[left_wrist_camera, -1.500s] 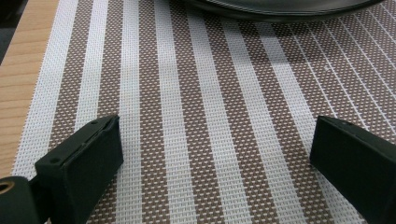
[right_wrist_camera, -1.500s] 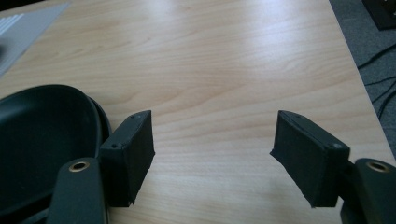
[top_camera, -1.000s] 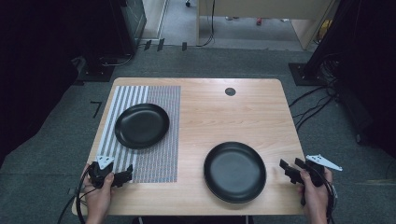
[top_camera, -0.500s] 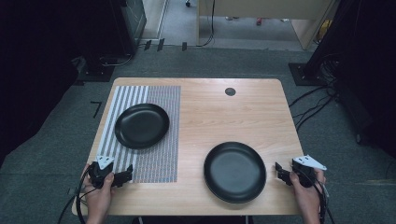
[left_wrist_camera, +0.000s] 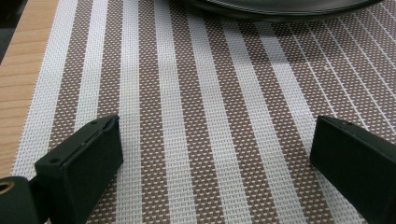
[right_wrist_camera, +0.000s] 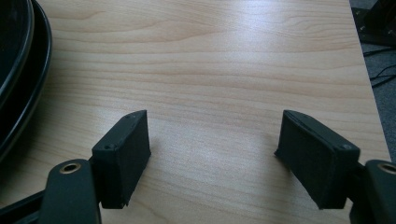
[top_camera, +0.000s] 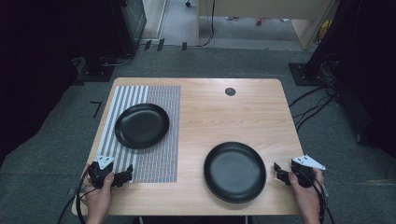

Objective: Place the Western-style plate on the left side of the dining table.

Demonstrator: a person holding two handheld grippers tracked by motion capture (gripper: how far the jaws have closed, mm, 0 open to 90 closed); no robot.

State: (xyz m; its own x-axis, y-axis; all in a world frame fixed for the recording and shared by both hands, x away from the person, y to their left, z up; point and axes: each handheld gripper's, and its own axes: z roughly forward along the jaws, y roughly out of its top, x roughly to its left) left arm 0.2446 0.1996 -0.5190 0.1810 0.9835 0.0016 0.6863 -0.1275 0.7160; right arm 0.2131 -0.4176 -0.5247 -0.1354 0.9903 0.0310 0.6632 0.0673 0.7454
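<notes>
We're holding the right gripper (top_camera: pixel 281 173) at the near right edge of the surface (top_camera: pixel 219 116), fingers (right_wrist_camera: pixel 122 154) spread wide with nothing between them. The large black plate (top_camera: pixel 235 171) is sitting just beside those fingers, on their left; in the right gripper view its rim (right_wrist_camera: pixel 23 84) is curving along the left edge. It's round, so no long axis to line up with. We're judging the right hand (top_camera: pixel 306 193) as the nearer one for that plate.

The left gripper (top_camera: pixel 122 176) is hovering over the near end of the striped mat (top_camera: pixel 154 154), fingers (left_wrist_camera: pixel 81 158) also wide apart and empty. Farther along the mat from the near plate, the smaller black plate (top_camera: pixel 142 125) is lying ahead of the left fingers.
</notes>
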